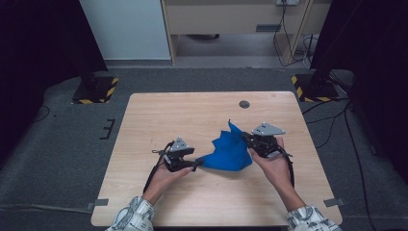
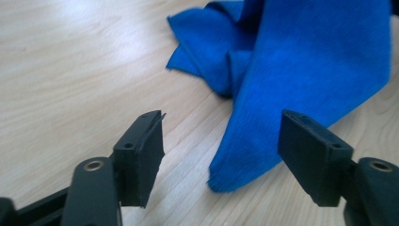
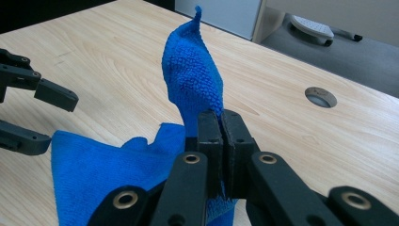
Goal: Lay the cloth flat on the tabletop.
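Clamped between the right gripper's [image 3: 221, 136] black jaws, one corner of the blue microfiber cloth [image 1: 231, 149] stands lifted while the rest sags on the wooden table [image 1: 192, 115], and beside its opposite corner the left gripper [image 2: 221, 146] gapes released, so spreading or folding remains.

Soft, even light from overhead falls on the pale wooden bench [image 1: 202, 115], while dark curtains at both sides of the high view stay nearly black. Shadows under the crumpled blue microfibre cloth [image 1: 230, 151] are faint. The left gripper view shows mild sheen on the wood, and the cloth's far folds blur. The right gripper view renders the cloth's weave sharply.
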`<state>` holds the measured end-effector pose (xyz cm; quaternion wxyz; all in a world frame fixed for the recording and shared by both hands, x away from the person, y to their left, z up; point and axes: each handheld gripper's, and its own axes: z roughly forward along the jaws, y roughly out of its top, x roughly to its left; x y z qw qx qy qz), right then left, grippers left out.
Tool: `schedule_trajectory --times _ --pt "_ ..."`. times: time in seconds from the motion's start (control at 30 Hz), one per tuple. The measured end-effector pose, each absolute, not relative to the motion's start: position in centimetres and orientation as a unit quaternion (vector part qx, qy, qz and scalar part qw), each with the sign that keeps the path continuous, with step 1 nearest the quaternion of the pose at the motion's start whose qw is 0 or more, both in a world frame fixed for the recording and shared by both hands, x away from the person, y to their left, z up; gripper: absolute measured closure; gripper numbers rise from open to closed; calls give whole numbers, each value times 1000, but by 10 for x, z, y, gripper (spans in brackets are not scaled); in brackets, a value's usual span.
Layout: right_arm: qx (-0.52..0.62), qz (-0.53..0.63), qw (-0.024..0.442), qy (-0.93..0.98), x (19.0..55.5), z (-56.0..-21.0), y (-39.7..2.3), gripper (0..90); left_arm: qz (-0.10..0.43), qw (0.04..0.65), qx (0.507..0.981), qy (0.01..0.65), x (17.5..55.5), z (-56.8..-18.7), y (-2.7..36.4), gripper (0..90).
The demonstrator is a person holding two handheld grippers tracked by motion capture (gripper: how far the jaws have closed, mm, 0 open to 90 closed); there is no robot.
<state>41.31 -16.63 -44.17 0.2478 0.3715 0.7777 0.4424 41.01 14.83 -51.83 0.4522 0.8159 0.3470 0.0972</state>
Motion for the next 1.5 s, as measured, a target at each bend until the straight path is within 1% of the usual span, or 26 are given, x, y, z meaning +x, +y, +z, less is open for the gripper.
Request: schedule_trajectory --times 0.1,0.23,0.3,0.37,0.4,0.43,0.47,0.5,0.57,0.63,0.7,0.73,0.97,1.0,1.1,1.3,1.5 --pt "374 441 248 777 413 -443 -168 878 87 444 823 343 410 -522 146 284" --pt "376 437 246 779 415 -445 -171 877 79 429 833 340 411 -528 143 287" --pt "380 438 244 777 416 -446 -172 877 70 425 837 337 411 -531 143 310" --pt "381 439 242 777 416 -447 -173 877 73 424 837 337 411 -531 142 353" --pt "381 438 243 777 417 -447 -173 876 74 426 836 337 412 -531 142 393" --pt "381 438 241 778 417 -448 -173 875 75 428 835 337 412 -531 142 452" --pt "381 437 241 778 417 -448 -173 875 67 428 837 335 412 -532 141 497" --pt "384 434 240 779 417 -448 -173 874 62 427 838 336 413 -532 141 523" --pt "386 432 241 779 418 -449 -173 874 60 424 838 338 413 -532 142 635" --pt "384 432 241 779 418 -450 -173 873 58 437 826 350 415 -528 147 750" --pt "386 431 240 779 417 -451 -174 872 52 457 812 358 416 -524 152 835" --pt "388 432 240 778 417 -452 -174 871 49 465 807 360 416 -522 154 863" --pt "391 423 240 781 416 -459 -175 858 52 484 791 371 415 -514 159 880" --pt "395 424 239 779 416 -460 -176 858 59 494 780 379 415 -510 164 881" --pt "403 423 232 778 416 -465 -179 857 75 499 768 394 416 -505 172 883" --pt "415 414 207 784 413 -483 -180 841 95 489 758 421 419 -504 183 884" --pt "411 398 181 800 414 -502 -169 805 109 473 758 435 420 -505 187 883"
